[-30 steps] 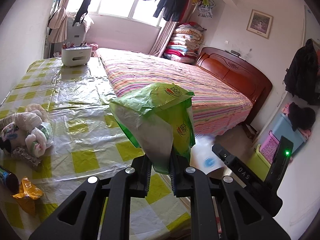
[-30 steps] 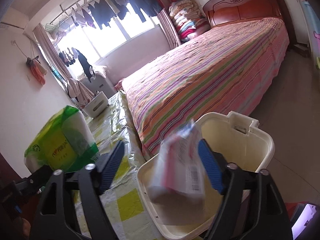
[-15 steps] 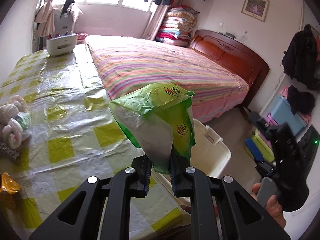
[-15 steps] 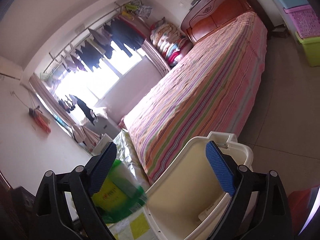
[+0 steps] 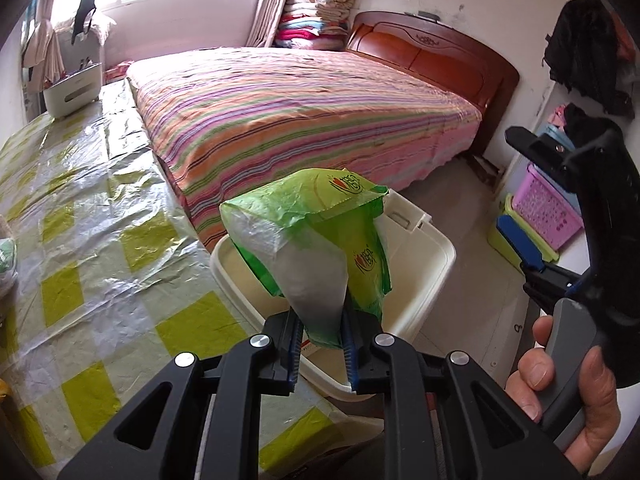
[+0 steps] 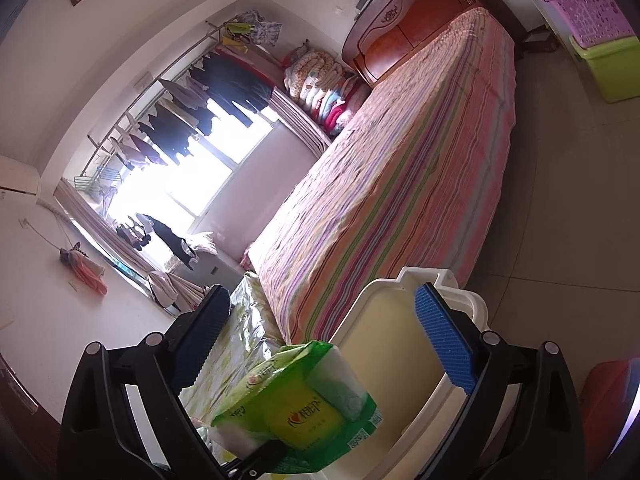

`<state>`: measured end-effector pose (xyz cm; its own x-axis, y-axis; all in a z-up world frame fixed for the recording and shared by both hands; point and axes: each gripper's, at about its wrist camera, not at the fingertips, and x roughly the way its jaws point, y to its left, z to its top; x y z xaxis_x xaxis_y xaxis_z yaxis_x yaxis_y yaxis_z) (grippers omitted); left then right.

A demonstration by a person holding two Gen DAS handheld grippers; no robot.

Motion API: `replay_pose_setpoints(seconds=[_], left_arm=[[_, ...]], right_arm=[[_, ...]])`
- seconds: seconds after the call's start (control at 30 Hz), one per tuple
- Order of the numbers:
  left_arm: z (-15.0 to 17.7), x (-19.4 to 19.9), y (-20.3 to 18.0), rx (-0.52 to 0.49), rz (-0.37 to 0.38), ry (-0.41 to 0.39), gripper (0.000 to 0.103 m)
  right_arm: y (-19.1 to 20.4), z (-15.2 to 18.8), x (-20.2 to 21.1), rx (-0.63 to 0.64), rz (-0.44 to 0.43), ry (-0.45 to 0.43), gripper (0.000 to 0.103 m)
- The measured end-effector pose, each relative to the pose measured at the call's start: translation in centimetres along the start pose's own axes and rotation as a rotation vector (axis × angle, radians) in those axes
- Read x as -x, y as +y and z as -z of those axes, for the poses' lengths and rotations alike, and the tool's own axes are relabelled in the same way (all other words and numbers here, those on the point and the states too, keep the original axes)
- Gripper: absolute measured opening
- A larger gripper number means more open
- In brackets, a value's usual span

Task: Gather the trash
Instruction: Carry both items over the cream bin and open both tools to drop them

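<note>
Since a second ago my left hand-held gripper (image 5: 318, 346) has carried the green tissue pack (image 5: 316, 248) off the counter (image 5: 100, 264) and over the cream bin (image 5: 432, 268), which sat out of its view then; the pink wrapper that was between my right jaws is gone from them, and those jaws have just been opening with nothing between them.

From my left wrist: the jaws are nearly closed, the pads pinching the pack's lower end, its crumpled top rising toward twelve o'clock. The bin lies just behind and below the pack, its mouth showing at two to three o'clock of it. My right hand (image 5: 568, 396) holds the other gripper at four o'clock, one blue pad visible.

From my right wrist: my right hand-held gripper (image 6: 320, 344) stands wide apart and empty. The pack (image 6: 304, 404) hangs at six o'clock, between the fingers in the picture but beyond them, untouched. The bin's wall (image 6: 392, 360) opens behind it, toward five o'clock; the striped bed (image 6: 400, 184) fills the view above.

To do this drop well, I judge the pack should sit squarely over the bin's mouth, clear of the near rim, before I part the left pads. The soft film may cling to one pad, so I would open fully and keep my right gripper out of the way.
</note>
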<state>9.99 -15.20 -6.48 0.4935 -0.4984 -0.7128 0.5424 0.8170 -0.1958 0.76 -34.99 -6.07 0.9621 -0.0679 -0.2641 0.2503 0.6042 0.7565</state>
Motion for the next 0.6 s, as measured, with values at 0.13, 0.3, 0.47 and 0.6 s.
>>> replay_pose_setpoints(seconds=[0.13,0.3,0.47,0.6], left_arm=[[0.0,-0.5,-0.3,-0.006,0.016,0.018,0.020],[0.0,-0.1,-0.6,-0.021,-0.005,0.000,0.045],[0.0,1.4,-0.7,-0.039,-0.057,-0.077,0.072],[-0.1,2.4,-0.4,-0.076,-0.109,-0.097,0.074]], right_arm=[[-0.4,-0.1,-0.2,-0.013,0.003,0.010,0.092],[-0.4,-0.1,-0.2,-0.004,0.018,0.011,0.093],[-0.1,0.2,-0.5,0.012,0.032,0.025,0.095],[0.6,0.6,-1.0,0.029,0.039,0.045,0.096]])
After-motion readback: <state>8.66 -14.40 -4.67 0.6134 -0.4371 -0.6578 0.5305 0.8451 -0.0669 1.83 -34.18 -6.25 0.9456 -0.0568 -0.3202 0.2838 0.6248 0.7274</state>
